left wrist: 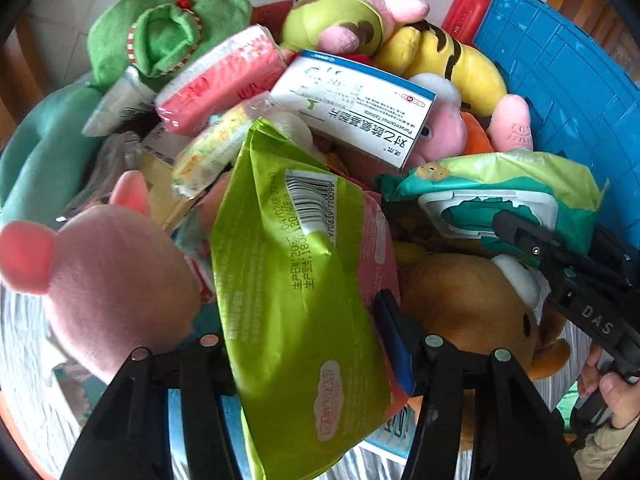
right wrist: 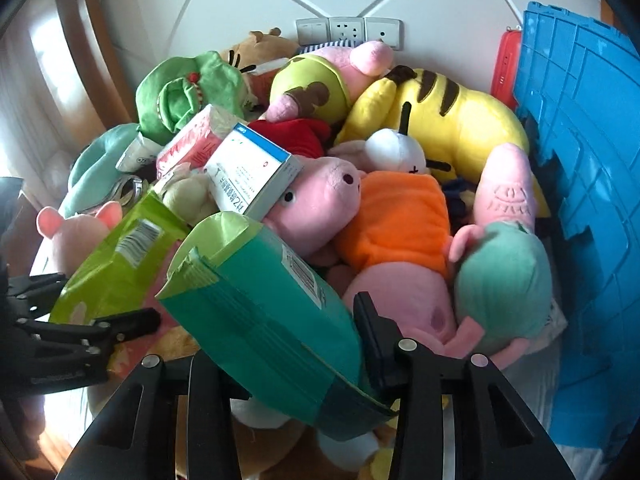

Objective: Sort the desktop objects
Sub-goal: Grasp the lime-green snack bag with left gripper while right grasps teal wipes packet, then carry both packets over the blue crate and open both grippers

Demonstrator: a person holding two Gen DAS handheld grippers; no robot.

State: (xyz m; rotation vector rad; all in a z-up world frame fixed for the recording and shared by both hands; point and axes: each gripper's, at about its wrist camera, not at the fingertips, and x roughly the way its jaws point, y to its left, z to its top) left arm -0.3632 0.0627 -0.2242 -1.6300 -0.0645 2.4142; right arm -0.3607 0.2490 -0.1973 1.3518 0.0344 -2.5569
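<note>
Two packs are in hand and nothing appears sorted yet: the pile of plush toys and packets remains heaped against the far wall. The left gripper is clamped on the lime-green pack, which stands tilted between its jaws at the near left of the pile. The right gripper is clamped on the teal wipes pack, just right of the lime-green one; its flip-lid face shows only in the left wrist view. Judged from this, the task is at an early stage, with both packs gripped but not yet carried to any destination. Still unsorted are the white medicine box, which lies across the pink pig plush, the pink tissue pack, the yellow striped plush and the green plush. A blue crate stands at the right; whether it is the sorting target cannot be told, since its inside is not visible. The surface under the pile is hidden, and the lower layers of items are covered and unidentifiable.
</note>
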